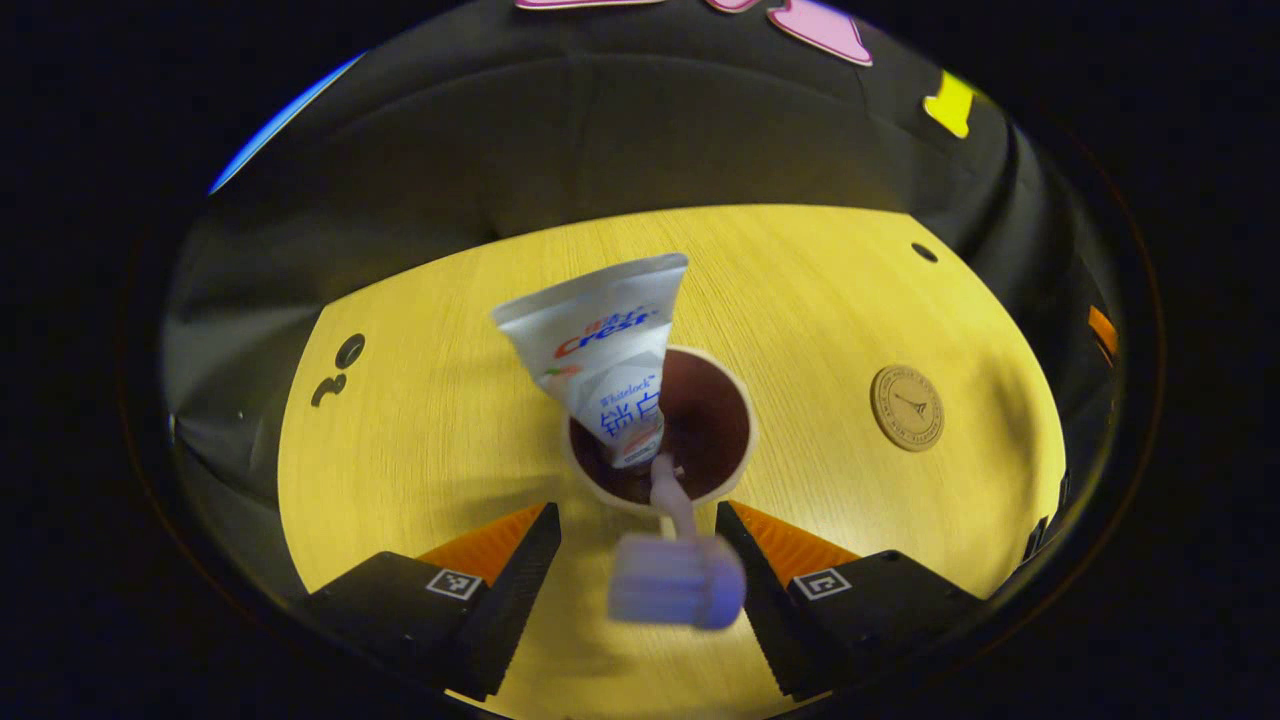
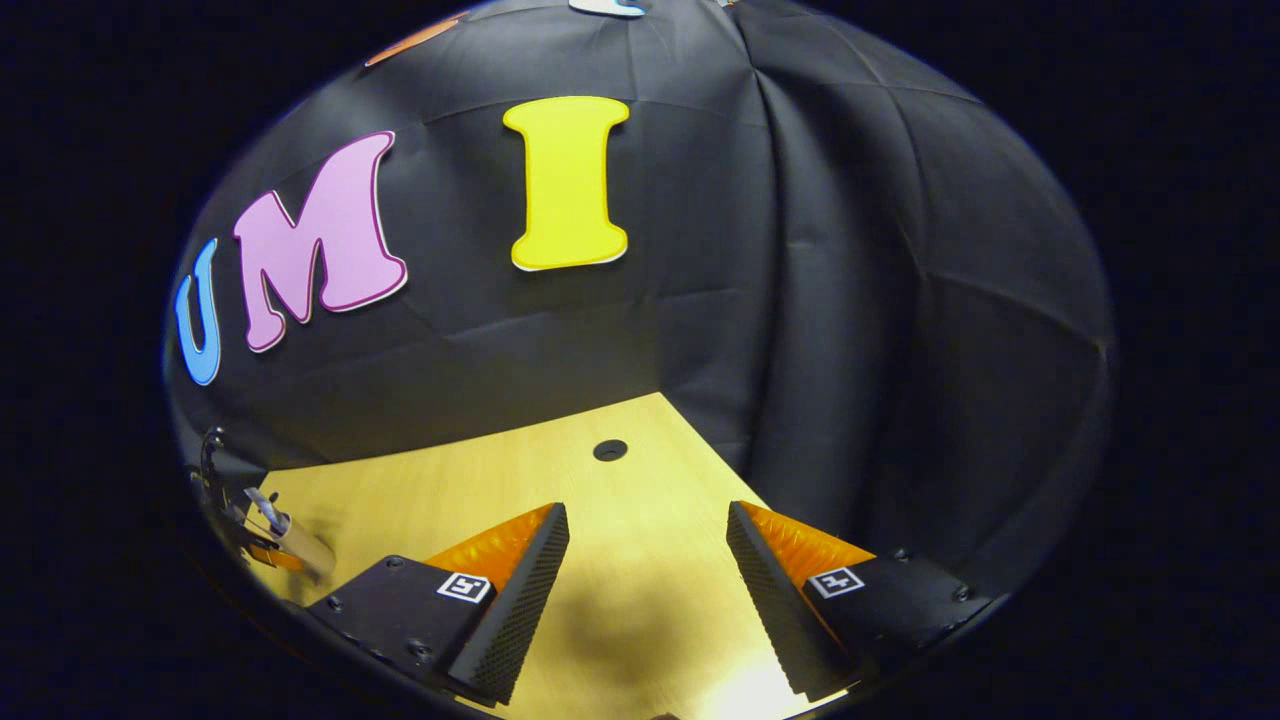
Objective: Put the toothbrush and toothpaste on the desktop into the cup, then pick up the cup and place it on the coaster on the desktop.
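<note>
cup loaded, lift to the coaster comes next

the cup [image 1: 700,440] stands upright on the surface [image 1: 420,440], seen from above in my left gripper view, just ahead of my left hand-held gripper [image 1: 638,560]. the toothpaste [image 1: 610,350] sits in it cap end down, its flat crimped end sticking up and leaning over the rim on the left. the toothbrush [image 1: 675,560] stands in it too, handle down in the dark inside, capped head up and blurred, hanging in the gap between my left fingers with neither finger touching it. so my left hand-held gripper is spread and grasping nothing.

i judge the filling done and the cup still to be moved. it looks like a stiff, smooth-walled cup, light even with its load, but top-heavy since both things lean out. i would pinch the rim on the bare right side, away from the tube, and keep it level so nothing tips out. the tube is soft and would dent if caught.

the coaster [image 1: 907,407] lies flat to the right of the cup, well apart from it, round, with a small tower mark; its writing is too small to read. the tube shows a brand name in red and blue print below it.

my right hand-held gripper [image 2: 648,590] hangs over bare surface near the far corner, fingers spread, grasping nothing.
</note>
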A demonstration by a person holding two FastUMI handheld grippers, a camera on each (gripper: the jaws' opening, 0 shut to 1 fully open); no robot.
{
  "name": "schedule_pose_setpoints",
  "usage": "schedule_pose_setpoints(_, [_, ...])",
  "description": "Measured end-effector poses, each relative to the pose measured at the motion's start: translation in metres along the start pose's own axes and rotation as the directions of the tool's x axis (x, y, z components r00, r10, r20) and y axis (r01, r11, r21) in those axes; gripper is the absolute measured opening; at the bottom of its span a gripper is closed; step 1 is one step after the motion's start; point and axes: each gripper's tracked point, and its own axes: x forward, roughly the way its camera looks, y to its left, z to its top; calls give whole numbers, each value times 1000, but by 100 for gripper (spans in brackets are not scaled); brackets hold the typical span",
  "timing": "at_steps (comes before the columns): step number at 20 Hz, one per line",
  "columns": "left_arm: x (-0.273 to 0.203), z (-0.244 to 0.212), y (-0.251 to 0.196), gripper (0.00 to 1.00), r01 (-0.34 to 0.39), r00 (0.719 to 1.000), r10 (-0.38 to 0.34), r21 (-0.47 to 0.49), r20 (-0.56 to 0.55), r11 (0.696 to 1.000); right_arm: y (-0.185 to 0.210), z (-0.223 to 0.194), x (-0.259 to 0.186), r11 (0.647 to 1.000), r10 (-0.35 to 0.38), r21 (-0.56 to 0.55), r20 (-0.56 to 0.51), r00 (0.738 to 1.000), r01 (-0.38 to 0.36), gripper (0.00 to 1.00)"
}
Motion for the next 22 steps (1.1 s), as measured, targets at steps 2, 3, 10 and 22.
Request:
schedule_pose_setpoints(2, [3, 3, -8, 90, 29, 998, -28, 16, -48, 999, -14, -4, -8, 1000, -20, -1, -11, 1000, 20, 98])
schedule_pose_setpoints(3, [4, 4, -7, 84, 24, 997, -23, 14, -73, 1000, -18, -8, -11, 1000, -26, 3, -18, 1000, 26, 98])
schedule_pose_setpoints(10, [10, -13, -8, 43, 13, 979, -16, -17, -203, 1000, -31, -24, -20, 997, -42, 53, -75, 996, 46, 98])
schedule_pose_setpoints(22, [0, -15, -18, 22, 44, 983, -55, -65, -177, 997, -43, -12, -42, 997, -41, 68, -47, 998, 44, 98])
